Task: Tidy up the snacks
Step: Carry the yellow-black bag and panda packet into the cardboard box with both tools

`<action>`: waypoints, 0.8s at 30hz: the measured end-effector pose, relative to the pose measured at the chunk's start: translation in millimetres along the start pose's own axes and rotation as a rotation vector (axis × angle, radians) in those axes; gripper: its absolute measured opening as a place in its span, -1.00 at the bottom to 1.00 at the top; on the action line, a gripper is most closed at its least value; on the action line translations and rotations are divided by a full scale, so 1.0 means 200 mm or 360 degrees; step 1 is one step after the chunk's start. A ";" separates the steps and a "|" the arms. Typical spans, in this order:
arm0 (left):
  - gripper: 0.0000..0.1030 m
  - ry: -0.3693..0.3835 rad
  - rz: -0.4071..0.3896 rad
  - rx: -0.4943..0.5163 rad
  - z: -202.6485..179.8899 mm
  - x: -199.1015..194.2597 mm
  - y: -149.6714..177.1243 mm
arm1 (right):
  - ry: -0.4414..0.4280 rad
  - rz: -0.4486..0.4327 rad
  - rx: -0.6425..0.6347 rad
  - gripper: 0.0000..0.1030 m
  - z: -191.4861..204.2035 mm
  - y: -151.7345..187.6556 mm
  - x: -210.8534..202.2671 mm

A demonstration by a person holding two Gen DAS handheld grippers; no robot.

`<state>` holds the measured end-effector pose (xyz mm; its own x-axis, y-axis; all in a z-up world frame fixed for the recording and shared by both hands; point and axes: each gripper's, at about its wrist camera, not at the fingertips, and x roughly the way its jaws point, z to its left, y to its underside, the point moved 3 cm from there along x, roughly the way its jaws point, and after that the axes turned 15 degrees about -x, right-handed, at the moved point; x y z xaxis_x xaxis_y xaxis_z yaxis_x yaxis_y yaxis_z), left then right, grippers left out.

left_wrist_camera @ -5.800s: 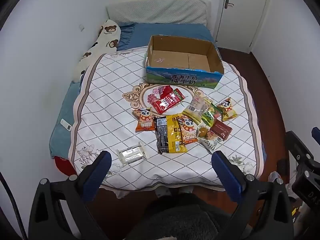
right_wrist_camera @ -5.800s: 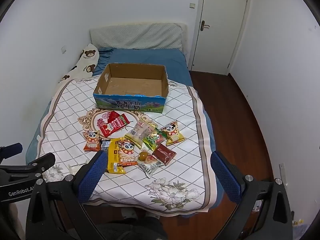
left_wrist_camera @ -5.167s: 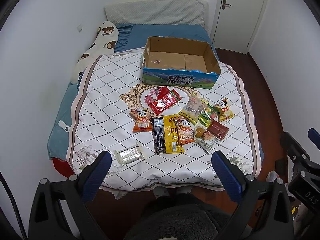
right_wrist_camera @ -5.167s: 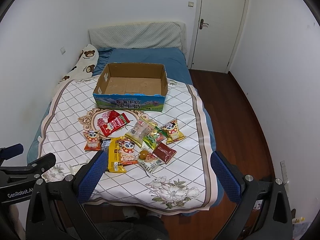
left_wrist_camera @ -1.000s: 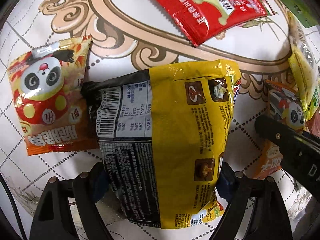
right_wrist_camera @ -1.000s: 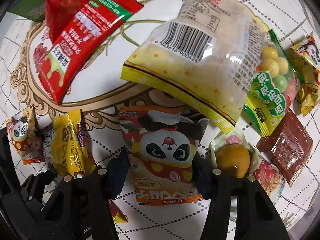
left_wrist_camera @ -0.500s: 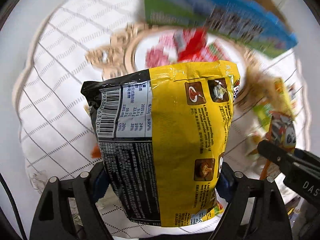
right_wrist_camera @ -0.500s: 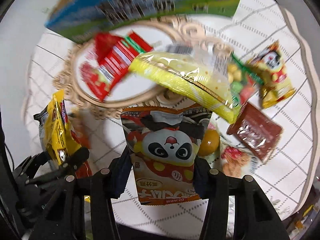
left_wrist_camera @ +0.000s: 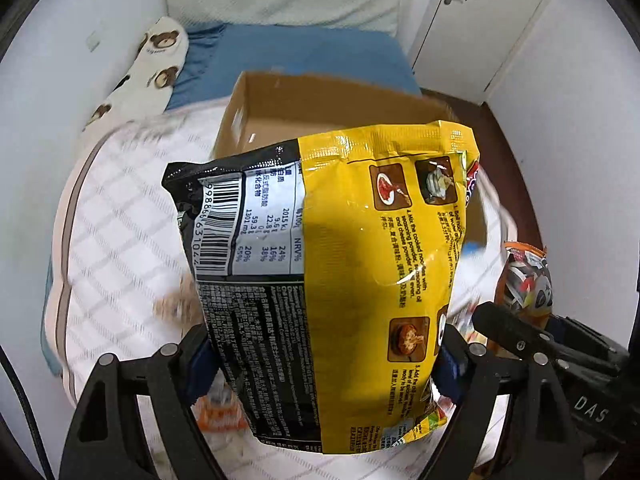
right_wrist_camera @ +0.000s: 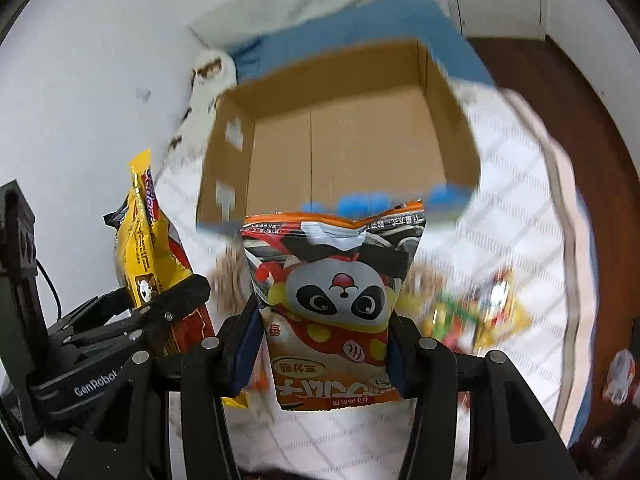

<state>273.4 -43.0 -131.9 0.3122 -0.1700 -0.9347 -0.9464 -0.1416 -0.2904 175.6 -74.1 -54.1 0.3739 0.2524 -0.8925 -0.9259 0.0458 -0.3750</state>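
Observation:
My left gripper (left_wrist_camera: 324, 364) is shut on a large yellow and black noodle packet (left_wrist_camera: 340, 264) and holds it up in the air in front of the open cardboard box (left_wrist_camera: 320, 112). My right gripper (right_wrist_camera: 324, 356) is shut on an orange panda snack bag (right_wrist_camera: 332, 312), held up just before the box (right_wrist_camera: 344, 140), whose brown floor looks bare. The noodle packet also shows at the left of the right wrist view (right_wrist_camera: 148, 248). The panda bag shows at the right of the left wrist view (left_wrist_camera: 524, 276).
The box stands on a white quilted bed cover (right_wrist_camera: 516, 208). Several loose snack packets (right_wrist_camera: 476, 316) lie blurred on the cover at the right. A bear-print pillow (left_wrist_camera: 144, 68), a blue sheet (left_wrist_camera: 304, 52), white walls and a door (left_wrist_camera: 480, 12) lie beyond.
Both grippers have lifted their packets off the cover and swung up and forward toward the box. The box now fills the middle of both views.

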 end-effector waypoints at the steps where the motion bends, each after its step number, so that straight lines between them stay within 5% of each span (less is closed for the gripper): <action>1: 0.65 0.0006 -0.0002 -0.0012 -0.03 0.03 -0.10 | 0.0030 -0.0019 -0.0011 0.07 -0.03 -0.10 0.01; 10: 0.65 -0.0118 0.0225 -0.0033 -0.19 0.52 -0.68 | 0.0128 0.0065 0.0001 0.07 -0.32 -0.65 0.39; 16: 0.65 -0.0128 0.0420 -0.0013 -0.19 0.86 -0.83 | 0.0122 0.0178 0.0052 0.07 -0.50 -0.79 0.70; 24: 0.66 -0.0202 0.0488 0.0019 -0.24 1.02 -0.87 | 0.0123 0.0245 0.0013 0.07 -0.56 -0.86 0.96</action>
<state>505.2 -100.6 -262.0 0.0004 -0.0798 -0.9968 -0.9958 -0.0911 0.0069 411.6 -141.5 -188.4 0.2306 0.1819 -0.9559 -0.9728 0.0206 -0.2308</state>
